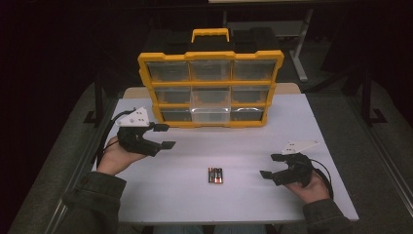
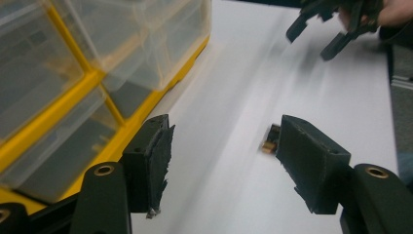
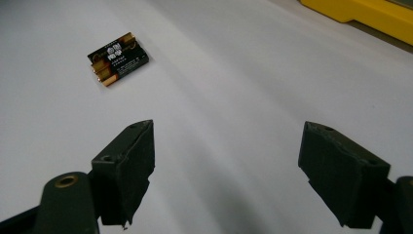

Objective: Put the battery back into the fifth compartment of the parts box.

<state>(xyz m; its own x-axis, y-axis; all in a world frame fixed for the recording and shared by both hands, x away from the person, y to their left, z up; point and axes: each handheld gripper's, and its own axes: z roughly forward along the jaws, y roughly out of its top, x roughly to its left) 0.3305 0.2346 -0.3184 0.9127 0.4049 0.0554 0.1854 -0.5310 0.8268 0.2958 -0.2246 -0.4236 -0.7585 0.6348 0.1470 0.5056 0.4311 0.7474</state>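
Note:
A small pack of black and copper batteries (image 1: pixel 215 175) lies on the white table (image 1: pixel 195 204), near the front middle. My left gripper (image 1: pixel 165 136) hovers open at the table's left, just in front of the yellow organizer (image 1: pixel 210 57). My right gripper (image 1: pixel 271 165) is open low at the right, its jaws turned toward the batteries. In the left gripper view the open gripper (image 2: pixel 224 126) is empty, and the batteries (image 2: pixel 269 139) peek out behind the right jaw. In the right gripper view the open gripper (image 3: pixel 227 129) holds nothing, and the batteries (image 3: pixel 118 58) lie ahead to the left.
The organizer stands upright at the back with clear drawers in three rows; a middle drawer (image 1: pixel 210 105) sticks out forward. Its yellow base (image 3: pixel 370 14) edges the right gripper view. Its drawers (image 2: pixel 63 87) are close at the left in the left gripper view, the other gripper (image 2: pixel 326 29) far off.

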